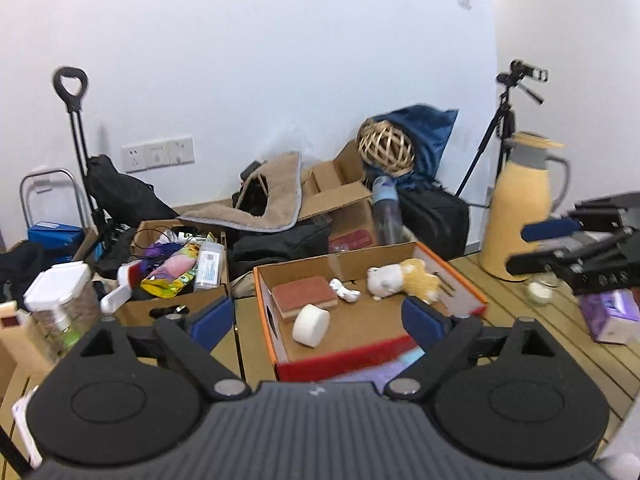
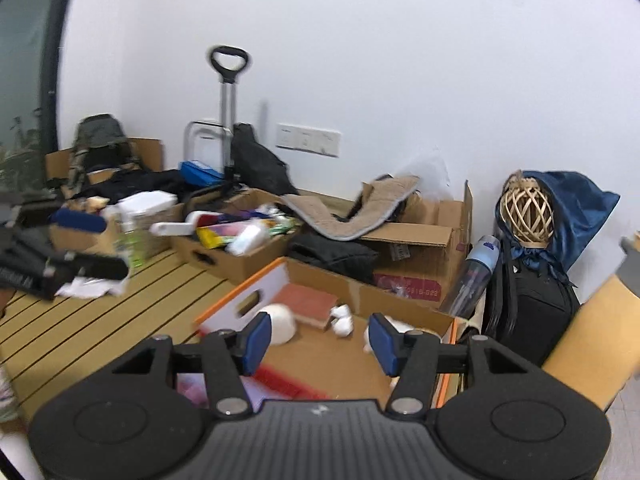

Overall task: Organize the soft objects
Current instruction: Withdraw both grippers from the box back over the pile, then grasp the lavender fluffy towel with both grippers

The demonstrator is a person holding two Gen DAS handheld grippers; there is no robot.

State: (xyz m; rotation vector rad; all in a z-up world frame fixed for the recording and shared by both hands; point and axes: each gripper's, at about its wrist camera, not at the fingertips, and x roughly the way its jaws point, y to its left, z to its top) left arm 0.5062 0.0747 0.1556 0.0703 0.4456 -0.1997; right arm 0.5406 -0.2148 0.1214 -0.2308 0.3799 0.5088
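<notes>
The shallow orange-rimmed cardboard box (image 1: 360, 332) sits at centre frame in your left wrist view, on the slatted wooden table (image 1: 532, 340). Inside it: a red-topped sponge (image 1: 304, 294) at the back left, a white foam cylinder (image 1: 311, 325) lying on its side just in front of the sponge, a small crumpled white piece (image 1: 345, 290) mid-box, and a white and tan plush toy (image 1: 404, 278) lying against the back right wall. All four are apart from your grippers.

Your left gripper (image 1: 318, 318) hangs over the near edge of the box, tilted somewhat downward, jaws spread wide, nothing between the blue pads. Your right gripper (image 2: 318, 338) hovers over the same box from its right side, also tilted down, jaws parted about halfway, empty; in the left wrist view it shows at the right edge (image 1: 560, 248).

Further out: a second cardboard box (image 1: 176, 280) of mixed packets at left, a beige thermos jug (image 1: 520, 208) at right, a purple tissue pack (image 1: 612, 316) beside it, a wicker ball (image 1: 386, 146) on blue cloth at the back.
</notes>
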